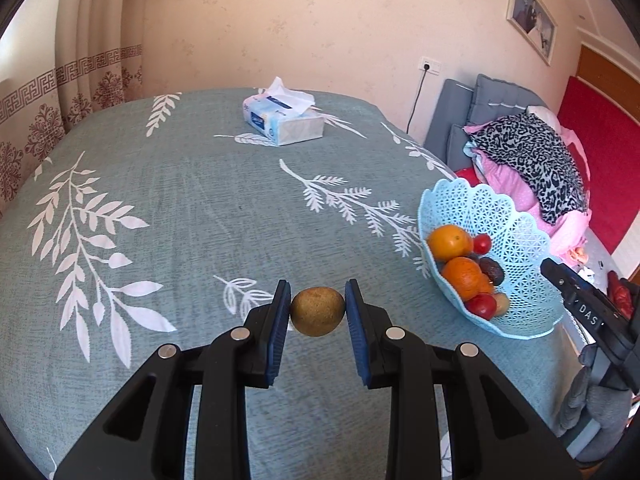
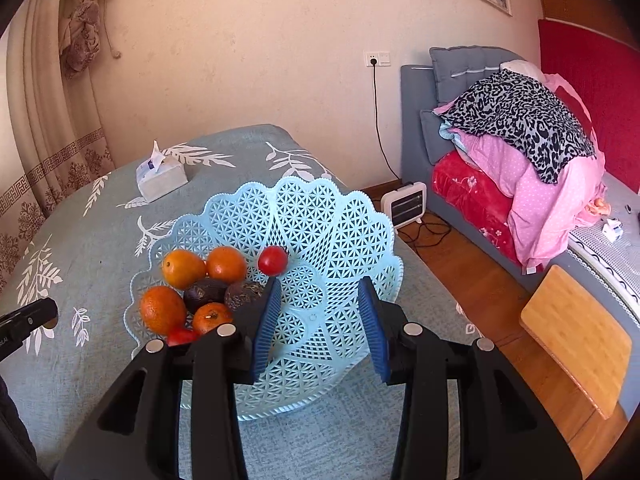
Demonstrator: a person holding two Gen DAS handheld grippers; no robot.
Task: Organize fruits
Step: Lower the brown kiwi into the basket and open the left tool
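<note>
A round brownish-green fruit (image 1: 317,312) is gripped between the blue pads of my left gripper (image 1: 318,300), held over the leaf-patterned tablecloth (image 1: 160,200). To its right stands a light-blue lattice basket (image 1: 516,240), tipped toward the left. It holds several oranges (image 2: 183,268), two dark fruits (image 2: 204,292) and a red tomato (image 2: 273,260). My right gripper (image 2: 320,284) hovers open over the bare right half of the basket (image 2: 320,216) with nothing between its pads. The tomato lies just past its left fingertip. A second red fruit (image 2: 182,336) is partly hidden behind that finger.
A tissue box (image 1: 282,118) sits at the far side of the table. The table's right edge runs close to the basket. Beyond it are a wooden floor, a small white heater (image 2: 404,202), a wooden seat (image 2: 576,336) and a bed piled with blankets (image 2: 520,128).
</note>
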